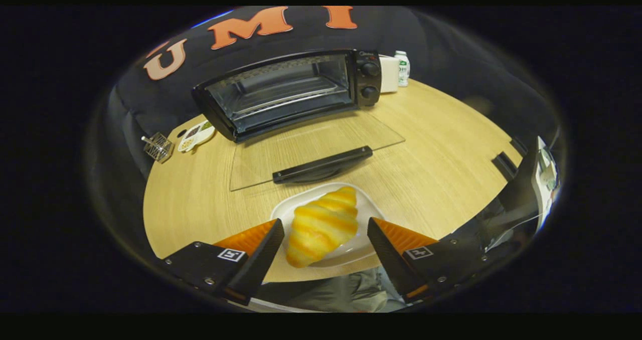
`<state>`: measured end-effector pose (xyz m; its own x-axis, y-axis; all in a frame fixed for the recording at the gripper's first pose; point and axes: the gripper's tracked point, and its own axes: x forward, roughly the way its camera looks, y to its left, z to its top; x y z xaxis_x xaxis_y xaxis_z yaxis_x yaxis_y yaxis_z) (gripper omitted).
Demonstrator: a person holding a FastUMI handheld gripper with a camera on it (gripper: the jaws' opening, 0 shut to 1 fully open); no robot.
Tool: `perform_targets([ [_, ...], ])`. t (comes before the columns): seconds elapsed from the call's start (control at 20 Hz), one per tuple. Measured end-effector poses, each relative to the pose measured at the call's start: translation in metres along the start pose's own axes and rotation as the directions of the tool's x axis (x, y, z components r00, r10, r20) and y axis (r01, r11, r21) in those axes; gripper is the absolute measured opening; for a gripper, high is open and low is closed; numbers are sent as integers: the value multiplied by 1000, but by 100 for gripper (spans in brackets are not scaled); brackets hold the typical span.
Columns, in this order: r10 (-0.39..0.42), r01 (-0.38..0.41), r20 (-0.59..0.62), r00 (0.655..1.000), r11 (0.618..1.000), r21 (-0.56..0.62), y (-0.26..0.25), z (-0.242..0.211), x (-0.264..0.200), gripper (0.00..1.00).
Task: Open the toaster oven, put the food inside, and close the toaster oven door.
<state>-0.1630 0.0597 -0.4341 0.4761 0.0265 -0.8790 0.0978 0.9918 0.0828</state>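
Wooden table (441, 169) carries one toaster oven (291, 92), far, door (316, 149) dropped open. One croissant (322, 225) on one plate (361, 247), near. Gripper (325, 232) spread wide, fingers flanking the croissant!

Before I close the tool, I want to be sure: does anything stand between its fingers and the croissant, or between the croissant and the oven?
Nothing visible does. The open tool straddles the golden striped croissant on its white plate. Beyond it, the black toaster oven is open, its glass door lying flat.

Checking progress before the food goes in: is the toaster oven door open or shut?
Open. The glass door lies flat on the table, its handle just beyond the croissant, which sits between the open fingers.
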Motion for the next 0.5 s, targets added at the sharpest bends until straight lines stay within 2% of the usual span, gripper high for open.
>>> perform_targets([
  [0.15,-26,27,-39,999,999,23,-2,-15,5,99],
  [0.5,-20,30,-115,993,996,86,6,-39,17,100],
])
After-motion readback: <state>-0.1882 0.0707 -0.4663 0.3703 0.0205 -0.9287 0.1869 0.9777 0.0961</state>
